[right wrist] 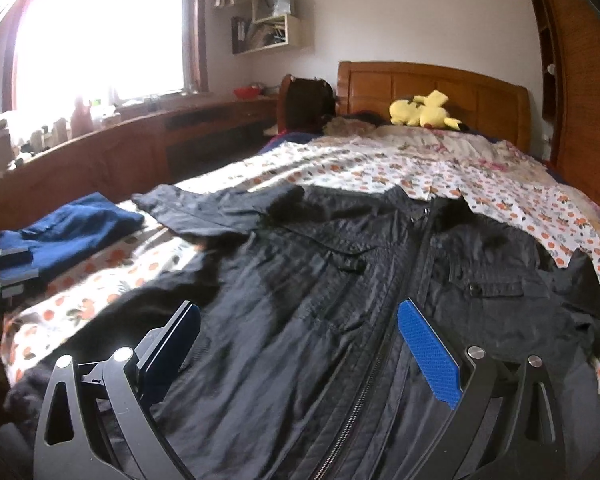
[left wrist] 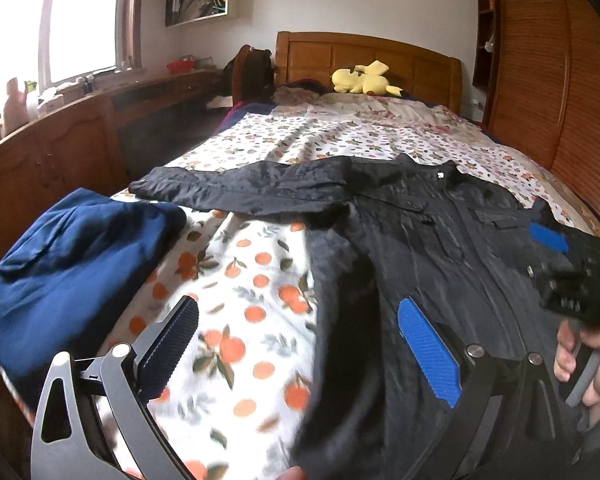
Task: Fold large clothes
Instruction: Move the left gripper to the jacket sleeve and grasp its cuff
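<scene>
Now both the left gripper and right gripper are spread wide over the black jacket; each should pinch an edge, low in frame.

Both low views toward headboard, probably overlapping.

Yellow plush toy by wooden headboard; red bowl on sideboard.

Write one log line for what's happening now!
black jacket: spread on bed, unfolded | left gripper: open | right gripper: open | blue clothes: beside
</scene>
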The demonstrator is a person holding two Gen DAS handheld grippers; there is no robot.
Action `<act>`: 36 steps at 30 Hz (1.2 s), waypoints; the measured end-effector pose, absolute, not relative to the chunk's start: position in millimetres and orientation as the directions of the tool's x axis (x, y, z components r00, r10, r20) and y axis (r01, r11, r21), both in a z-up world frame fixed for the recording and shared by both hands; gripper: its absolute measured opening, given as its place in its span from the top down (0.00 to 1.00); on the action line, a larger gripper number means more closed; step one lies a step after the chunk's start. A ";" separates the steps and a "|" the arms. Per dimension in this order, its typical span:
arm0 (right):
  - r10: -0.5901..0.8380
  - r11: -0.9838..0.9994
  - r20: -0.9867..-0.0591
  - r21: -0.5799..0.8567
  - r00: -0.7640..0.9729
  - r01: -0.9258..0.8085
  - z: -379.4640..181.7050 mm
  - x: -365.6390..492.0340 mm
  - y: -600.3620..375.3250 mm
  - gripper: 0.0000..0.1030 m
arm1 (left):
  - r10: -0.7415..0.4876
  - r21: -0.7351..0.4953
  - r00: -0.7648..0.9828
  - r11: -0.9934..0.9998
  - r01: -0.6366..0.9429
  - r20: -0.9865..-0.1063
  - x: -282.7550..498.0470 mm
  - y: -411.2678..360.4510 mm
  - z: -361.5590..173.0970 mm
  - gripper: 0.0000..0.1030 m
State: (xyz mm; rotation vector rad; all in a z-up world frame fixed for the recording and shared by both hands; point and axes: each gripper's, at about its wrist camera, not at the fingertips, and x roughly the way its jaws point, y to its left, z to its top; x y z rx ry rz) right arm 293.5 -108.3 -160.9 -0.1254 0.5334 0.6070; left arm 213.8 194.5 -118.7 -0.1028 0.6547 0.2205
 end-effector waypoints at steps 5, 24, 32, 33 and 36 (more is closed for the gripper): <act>0.499 0.822 -0.555 0.061 0.665 -0.566 -179.7 306.4 -109.4 0.07 | 0.175 -0.028 0.764 0.969 -0.244 -0.621 258.0 219.8 -122.1 0.02; 0.508 0.813 -0.579 0.079 0.637 -0.577 -191.5 312.5 -107.5 0.07 | 0.240 0.006 0.674 0.944 -0.329 -0.699 422.0 288.6 -155.6 0.12; 0.517 0.810 -0.581 0.096 0.628 -0.578 -193.0 314.7 -108.4 0.07 | 0.246 -0.058 0.579 0.889 -0.455 -0.777 468.4 341.3 -188.3 0.14; 0.518 0.810 -0.581 0.098 0.628 -0.578 -193.3 314.8 -108.6 0.07 | 0.244 -0.064 0.565 0.880 -0.470 -0.788 472.1 346.9 -192.6 0.15; 0.520 0.809 -0.582 0.102 0.626 -0.578 -193.4 315.2 -109.2 0.07 | 0.219 -0.109 0.553 0.860 -0.499 -0.804 476.5 357.0 -199.8 0.15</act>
